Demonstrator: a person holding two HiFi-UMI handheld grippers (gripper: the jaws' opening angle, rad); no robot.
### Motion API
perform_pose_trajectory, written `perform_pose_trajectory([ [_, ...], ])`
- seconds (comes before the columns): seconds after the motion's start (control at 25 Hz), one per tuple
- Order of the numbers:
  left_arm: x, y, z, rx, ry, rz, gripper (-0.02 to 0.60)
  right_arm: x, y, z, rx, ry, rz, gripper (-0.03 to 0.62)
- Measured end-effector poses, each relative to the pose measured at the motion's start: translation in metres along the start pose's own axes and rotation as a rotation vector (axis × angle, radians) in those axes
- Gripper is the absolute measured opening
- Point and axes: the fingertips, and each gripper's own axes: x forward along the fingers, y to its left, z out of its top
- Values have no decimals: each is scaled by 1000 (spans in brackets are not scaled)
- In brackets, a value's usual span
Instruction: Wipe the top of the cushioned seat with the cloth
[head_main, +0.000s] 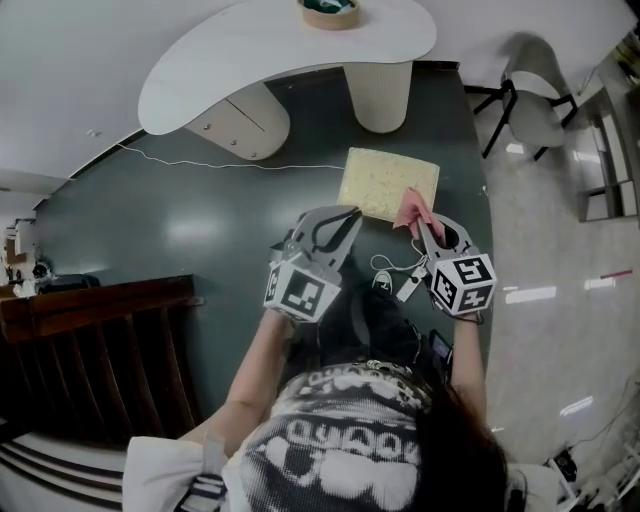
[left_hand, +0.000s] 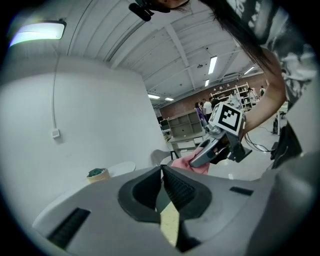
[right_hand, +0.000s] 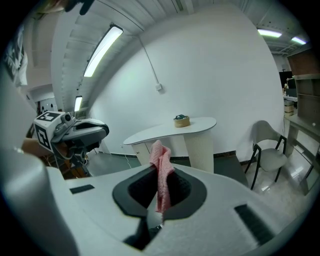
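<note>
Far off, a white curved table (head_main: 300, 50) on two pale pedestals (head_main: 380, 95), with a small round container (head_main: 331, 12) on top. To the far right, a grey chair (head_main: 535, 105). Across the dark floor (head_main: 150, 230), a thin white cable (head_main: 230, 164). Near left, dark wooden slats (head_main: 90, 350).

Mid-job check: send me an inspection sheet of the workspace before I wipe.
Surface: seat top is yellow and bare.
Job's things: pink cloth sits at the seat's near right corner; contact cannot be told.
Clutter: a bowl stands on the white table.
Grippers: left gripper has its jaws together and empty; right gripper is shut on the cloth.
Cables: a thin white cable runs across the floor; a cord hangs by the person.
Surroundings: chair to the right, dark wooden furniture to the left.
</note>
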Motion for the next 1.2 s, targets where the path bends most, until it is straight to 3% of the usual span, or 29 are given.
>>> perform_pose_trajectory([
  [0.4,16,47,-52,28,1,-94,17,80,1,-12,-31,91,-7,9],
  [0.84,53,99,-124,60,-3,-192,17,195,-37,-35,-15,190,-40,9],
  [1.2,88,127,-186,147,1,-285,17,295,-71,-84,-3,281,-55,9],
])
